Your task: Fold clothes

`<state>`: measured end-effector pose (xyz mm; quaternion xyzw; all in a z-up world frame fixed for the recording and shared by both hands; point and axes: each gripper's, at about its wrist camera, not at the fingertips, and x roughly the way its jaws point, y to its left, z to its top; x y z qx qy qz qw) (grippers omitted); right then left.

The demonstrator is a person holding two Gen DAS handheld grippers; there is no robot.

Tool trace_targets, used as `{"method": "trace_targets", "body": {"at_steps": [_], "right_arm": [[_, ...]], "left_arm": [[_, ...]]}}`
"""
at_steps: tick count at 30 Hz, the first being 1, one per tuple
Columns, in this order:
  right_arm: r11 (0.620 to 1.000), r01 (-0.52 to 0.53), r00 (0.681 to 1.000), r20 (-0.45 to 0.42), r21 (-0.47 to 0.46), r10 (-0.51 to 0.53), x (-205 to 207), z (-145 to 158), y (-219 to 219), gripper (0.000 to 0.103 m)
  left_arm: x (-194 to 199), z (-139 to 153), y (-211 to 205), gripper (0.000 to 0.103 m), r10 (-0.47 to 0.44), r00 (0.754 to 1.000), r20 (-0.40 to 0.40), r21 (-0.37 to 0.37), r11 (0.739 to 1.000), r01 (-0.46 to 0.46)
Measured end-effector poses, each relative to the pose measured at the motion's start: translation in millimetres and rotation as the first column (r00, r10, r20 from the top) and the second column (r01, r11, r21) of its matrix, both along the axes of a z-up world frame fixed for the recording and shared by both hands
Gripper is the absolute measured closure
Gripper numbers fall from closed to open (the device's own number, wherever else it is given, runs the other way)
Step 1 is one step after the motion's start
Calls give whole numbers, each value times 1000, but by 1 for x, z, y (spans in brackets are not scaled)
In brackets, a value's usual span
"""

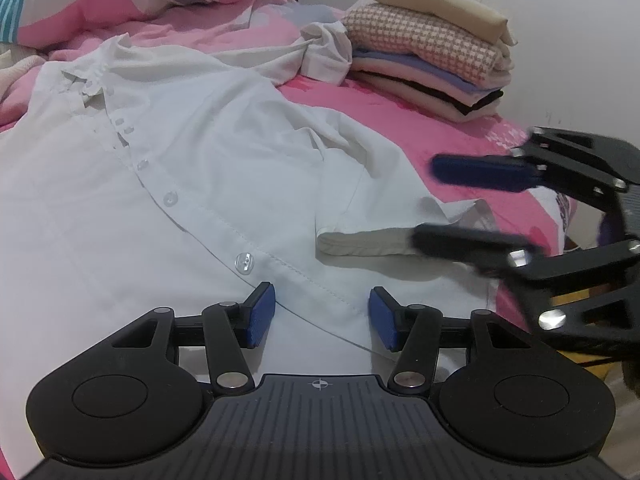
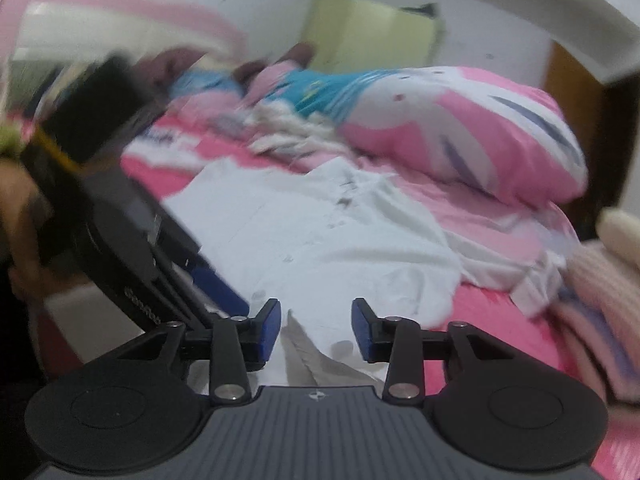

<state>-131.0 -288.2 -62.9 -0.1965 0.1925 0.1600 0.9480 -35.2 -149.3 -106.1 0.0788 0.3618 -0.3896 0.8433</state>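
Both jaws apart above white shirt (image 1: pixel 200 152)

We see our left gripper (image 1: pixel 322 317) and right gripper (image 2: pixel 316 330): black linkage arms, silver rivets, blue ribbed pads (image 1: pixel 262 316), a ridged grey body with a crosshair mark.

One white shirt (image 1: pixel 192 152), one stack of folded clothes (image 1: pixel 432 56), one pillow (image 2: pixel 460 132), two grippers.

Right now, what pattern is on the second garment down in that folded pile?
Pink-and-cream houndstooth check, clearest in the left wrist view.
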Motion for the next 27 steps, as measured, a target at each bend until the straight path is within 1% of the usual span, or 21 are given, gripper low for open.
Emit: {"method": "trace_targets", "body": {"at_steps": [2, 5, 6, 9, 11, 14, 16, 20, 23, 24, 25, 26, 27], "right_arm": [[997, -29, 999, -20, -70, 28, 7, -3, 6, 67], [988, -59, 997, -67, -144, 50, 15, -7, 7, 69], [984, -69, 995, -82, -163, 56, 17, -8, 7, 71], [978, -81, 991, -117, -195, 58, 20, -10, 6, 79], [973, -87, 990, -132, -216, 60, 22, -10, 6, 82], [964, -98, 988, -142, -247, 65, 25, -9, 9, 83], [949, -116, 987, -142, -293, 77, 26, -11, 14, 83], [907, -153, 983, -153, -391, 100, 29, -17, 24, 83], [905, -152, 983, -152, -397, 99, 31, -17, 27, 83], [907, -148, 984, -148, -394, 96, 31, -16, 27, 84], [910, -141, 986, -142, -390, 91, 32, -15, 27, 89], [919, -116, 989, -130, -376, 72, 33, -13, 26, 100], [935, -78, 993, -112, -346, 41, 34, -9, 21, 101]], "left_arm": [[0, -1, 1, 50, 1, 1000, 5, -6, 1000, -1], [0, -2, 3, 49, 1, 1000, 5, -22, 1000, -1], [0, -2, 3, 49, -1, 1000, 8, -24, 1000, 1], [-1, -2, 4, 49, -5, 1000, 14, -30, 1000, 6], [0, -3, 5, 49, -6, 1000, 13, -37, 999, 7], [1, -3, 7, 49, -8, 1000, 6, -48, 999, 8], [2, -3, 7, 49, -9, 1000, 4, -51, 999, 9], [2, -3, 7, 49, -10, 1000, 2, -54, 998, 10], [2, -4, 7, 49, -11, 1000, 3, -55, 998, 12], [2, -4, 7, 49, -12, 1000, 5, -54, 998, 12], [2, -4, 7, 49, -13, 1000, 6, -54, 998, 13], [2, -4, 7, 49, -14, 1000, 7, -53, 998, 15], [2, -4, 7, 49, -15, 1000, 8, -53, 999, 15]]}}
